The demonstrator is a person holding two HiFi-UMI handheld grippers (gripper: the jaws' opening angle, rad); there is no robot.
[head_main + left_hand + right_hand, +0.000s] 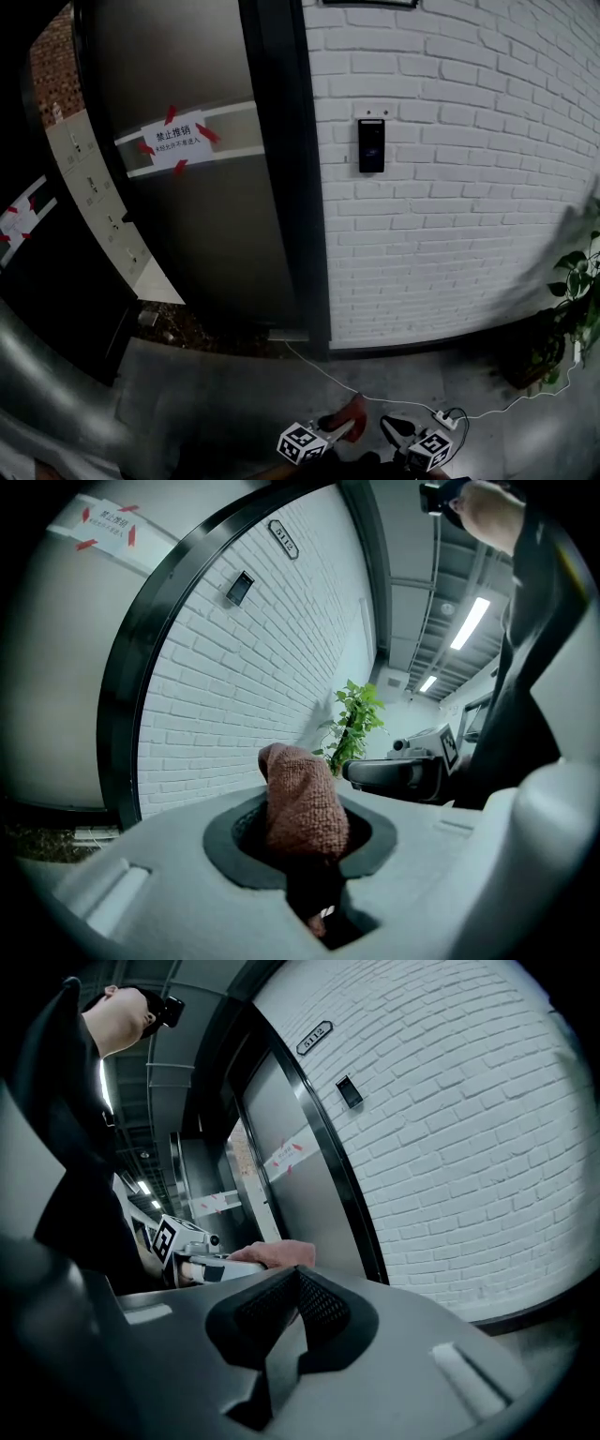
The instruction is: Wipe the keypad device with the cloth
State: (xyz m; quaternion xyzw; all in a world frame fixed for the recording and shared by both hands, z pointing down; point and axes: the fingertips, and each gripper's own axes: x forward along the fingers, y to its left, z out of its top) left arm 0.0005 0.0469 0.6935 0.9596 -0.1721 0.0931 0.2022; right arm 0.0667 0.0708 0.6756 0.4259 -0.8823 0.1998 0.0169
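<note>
"So, what has the left gripper [302, 844] got?"

"Its jaws are pinched tight on the cloth [292, 780], a rust-brown wad that sticks up and forward past the tips. The right gripper [298, 1283] sits just beside it, jaws pressed together with nothing between them."

"And the keypad device [371, 145]?"

"High on the white brick wall [450, 206], well ahead of and above both claws, and a little to the left along the left claw's line of sight. Nothing touches it, so I'd judge the wiping hasn't begun. This is the approach."

"How to do it well, then?"

"Lift the left claw and carry it forward until the free end of the cloth, not the hard jaw tips, meets the dark face of the device. The wad juts out enough that it should cushion the touch. Come in square to the panel, press lightly, and stroke top to bottom so the whole face gets covered. The grip looks deep, so the cloth likely won't slip, but a hard shove could push the tips through onto the screen."

"The right claw?"

"Hold it low and clear, away from the door frame [281, 187] to the left of the device."
</note>
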